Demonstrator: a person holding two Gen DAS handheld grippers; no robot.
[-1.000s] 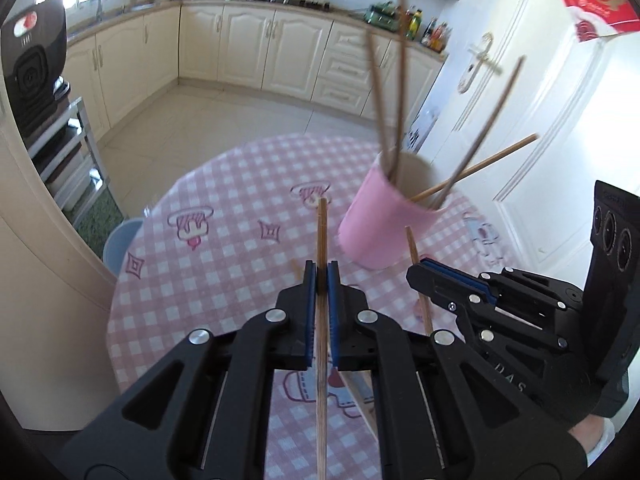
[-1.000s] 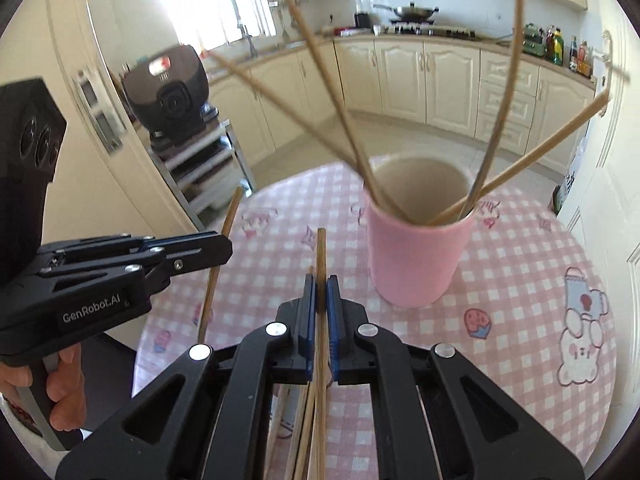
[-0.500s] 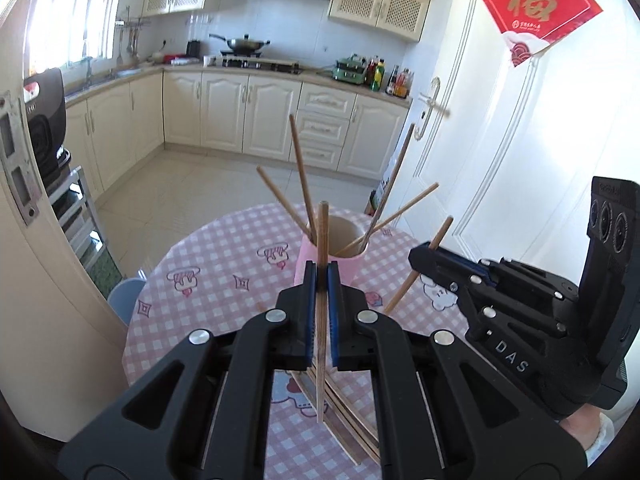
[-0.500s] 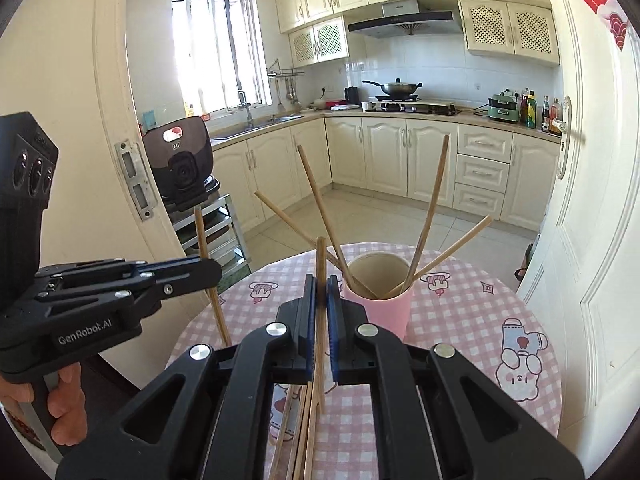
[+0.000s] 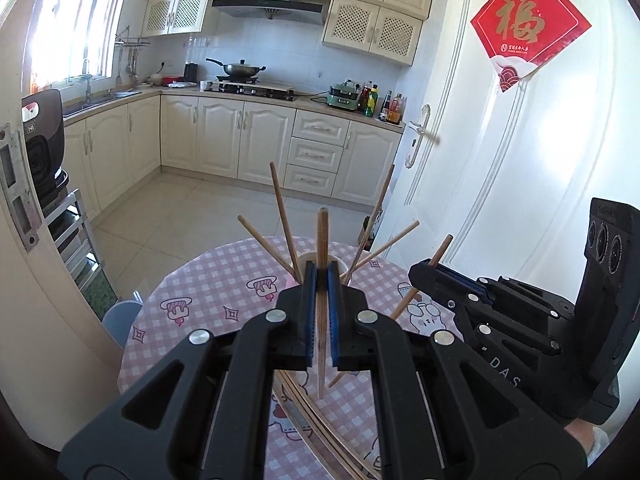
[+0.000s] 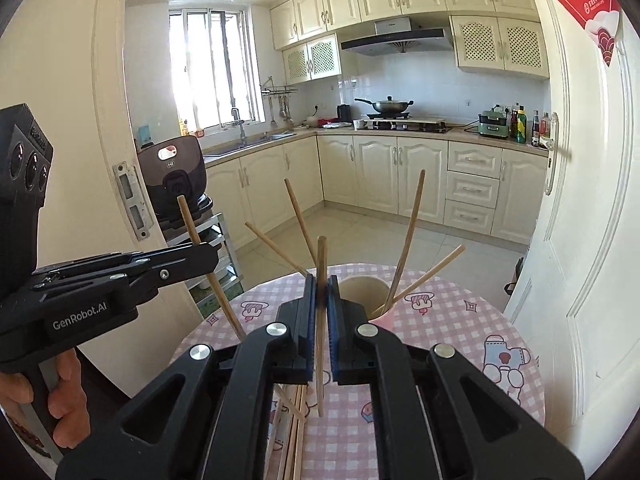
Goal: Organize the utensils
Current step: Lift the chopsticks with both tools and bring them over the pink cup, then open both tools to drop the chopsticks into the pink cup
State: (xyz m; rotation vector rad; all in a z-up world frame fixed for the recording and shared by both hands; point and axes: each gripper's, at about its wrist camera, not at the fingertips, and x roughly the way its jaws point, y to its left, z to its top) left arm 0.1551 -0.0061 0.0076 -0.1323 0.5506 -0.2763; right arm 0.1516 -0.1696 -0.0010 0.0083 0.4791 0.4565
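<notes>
A pink cup stands on the round pink checked table with several wooden chopsticks fanned out of it; it also shows behind my fingers in the left wrist view. My left gripper is shut on one chopstick, held upright above the table. My right gripper is shut on another chopstick, also upright. Each gripper shows in the other's view, the right one and the left one.
More loose chopsticks lie on the table under the grippers, also in the right wrist view. A white door stands to the right. A black appliance on a rack is at the left. Kitchen cabinets are behind.
Both grippers have lifted up and pulled back from the cup, each still shut on its chopstick. The cup now looks smaller and lower in both views.
</notes>
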